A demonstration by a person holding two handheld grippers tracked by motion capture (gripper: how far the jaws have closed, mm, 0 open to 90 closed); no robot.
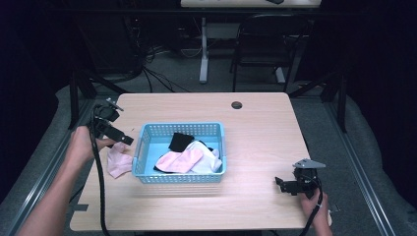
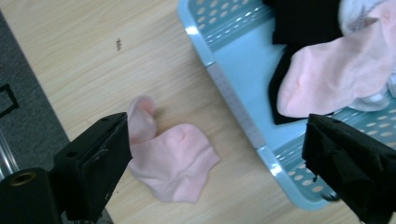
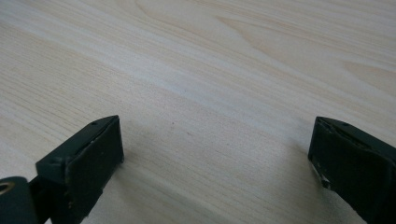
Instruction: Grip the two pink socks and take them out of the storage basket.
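Beside the blue basket [image 1: 147,172] we see a crumpled pale pink sock [image 2: 180,161] on the table; left gripper [image 2: 212,163] and right gripper [image 3: 217,163] jaws apart, empty

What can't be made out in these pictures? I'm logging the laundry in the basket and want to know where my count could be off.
- Black cloth in the light blue perforated plastic basket: high view, partly under the pink sock and white cloth; piece count unclear.
- Same cloths: left gripper view, cut off by the top and right edges.
- Loose pale pink sock on the wooden table: left gripper view, one jaw covers its near end.
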